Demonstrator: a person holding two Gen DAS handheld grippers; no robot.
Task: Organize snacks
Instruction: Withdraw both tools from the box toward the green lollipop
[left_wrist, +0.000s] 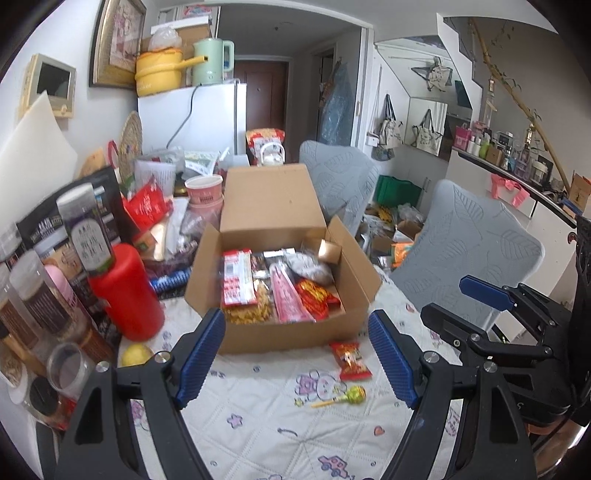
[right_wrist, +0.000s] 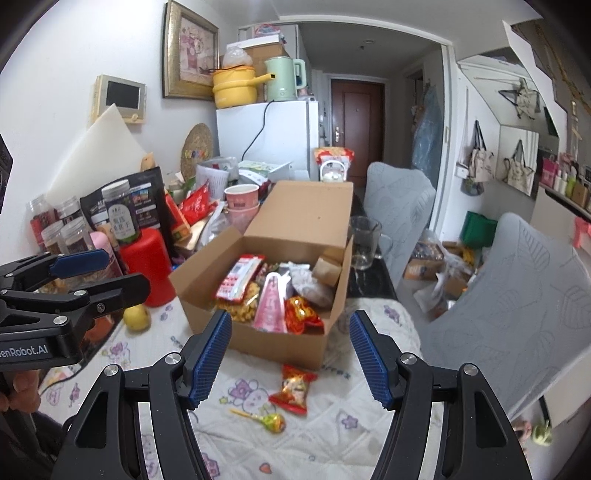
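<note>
An open cardboard box (left_wrist: 291, 338) stands on the quilted table, filled with several snack packets. In front of it lie a small red candy packet (left_wrist: 350, 360) and a green lollipop (left_wrist: 352, 394) on a yellow stick. My left gripper (left_wrist: 295, 316) is open just short of the box front, nothing between its blue pads. From the right wrist, the box (right_wrist: 258, 341), the packet (right_wrist: 294, 387) and the lollipop (right_wrist: 271, 422) lie ahead of my right gripper (right_wrist: 291, 315), which is also open and empty. Each gripper shows at the edge of the other's view.
A red canister (left_wrist: 127, 295), several jars and a yellow fruit (left_wrist: 135, 354) crowd the table's left side. Bags and pink cups pile up behind the box. A glass mug (right_wrist: 364, 242) stands to its right. Two grey chairs (left_wrist: 472, 251) line the table's right edge.
</note>
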